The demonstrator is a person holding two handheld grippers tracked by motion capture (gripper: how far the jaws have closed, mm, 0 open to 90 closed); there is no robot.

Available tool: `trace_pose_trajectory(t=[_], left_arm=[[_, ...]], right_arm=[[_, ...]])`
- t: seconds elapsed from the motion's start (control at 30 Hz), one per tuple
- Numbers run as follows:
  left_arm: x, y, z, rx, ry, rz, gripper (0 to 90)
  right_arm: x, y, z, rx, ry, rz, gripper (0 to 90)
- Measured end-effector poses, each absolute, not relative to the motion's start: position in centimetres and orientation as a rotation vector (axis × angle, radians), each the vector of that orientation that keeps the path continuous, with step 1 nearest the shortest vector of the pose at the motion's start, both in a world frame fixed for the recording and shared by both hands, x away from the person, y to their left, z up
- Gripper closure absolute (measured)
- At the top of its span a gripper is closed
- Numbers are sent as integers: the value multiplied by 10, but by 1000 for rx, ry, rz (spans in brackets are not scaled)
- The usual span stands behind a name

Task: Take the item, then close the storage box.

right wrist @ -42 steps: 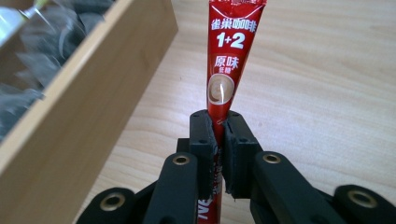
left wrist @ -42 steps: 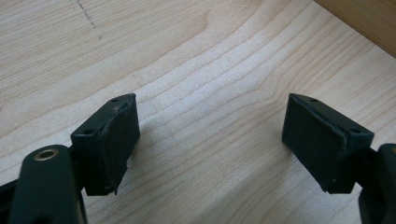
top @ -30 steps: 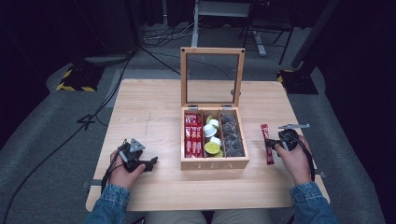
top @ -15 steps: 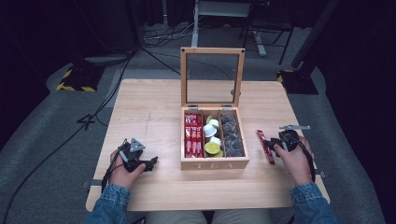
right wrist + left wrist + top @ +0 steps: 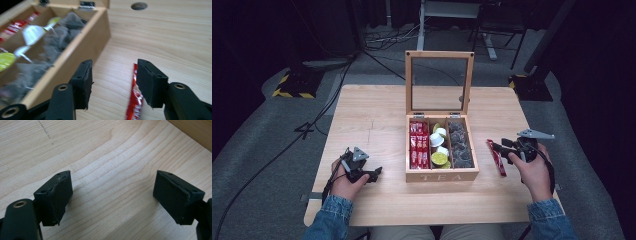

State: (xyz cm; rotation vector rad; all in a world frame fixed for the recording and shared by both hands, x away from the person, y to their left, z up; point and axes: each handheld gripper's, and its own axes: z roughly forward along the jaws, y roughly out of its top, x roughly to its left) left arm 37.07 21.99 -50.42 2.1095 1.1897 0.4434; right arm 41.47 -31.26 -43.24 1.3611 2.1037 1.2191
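Note:
A wooden tea box (image 5: 441, 175) with its glass lid up stands mid-table, holding red sachets (image 5: 418, 144), capsules (image 5: 440, 159) and dark tea bags (image 5: 459, 145). One red sachet (image 5: 496, 157) lies flat on the table right of the box, also seen as the red sachet (image 5: 135, 100). My right gripper (image 5: 495, 146) hovers over its far end; its jaws have just been opening and stand apart, the sachet lying below the right jaw, untouched. My left gripper (image 5: 377, 172) rests at the front left, open over bare wood, as the left gripper (image 5: 112, 195) shows.
The box wall (image 5: 82, 47) is close on the left of my right gripper (image 5: 113, 82). A round hole (image 5: 139, 5) is cut in the tabletop beyond. Dark floor, cables and stands surround the wooden table (image 5: 372, 115).
The right gripper's jaws have parted and let go of the red sachet, which now lies on the table; the right hand has lifted slightly. The left hand has not moved.

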Motion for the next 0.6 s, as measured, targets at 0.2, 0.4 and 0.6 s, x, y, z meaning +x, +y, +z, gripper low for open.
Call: trace_pose_trajectory(t=[0.2, 0.4, 0.6], left_arm=[[372, 219, -504, 2109, 1187, 446, 158], [372, 219, -504, 2111, 1188, 444, 158], [372, 218, -504, 2107, 1193, 447, 158]], right_arm=[[409, -306, -420, 1311, 2095, 1253, 464], [405, -299, -408, 1266, 2094, 1250, 463], [402, -287, -387, 1108, 2037, 1331, 465]])
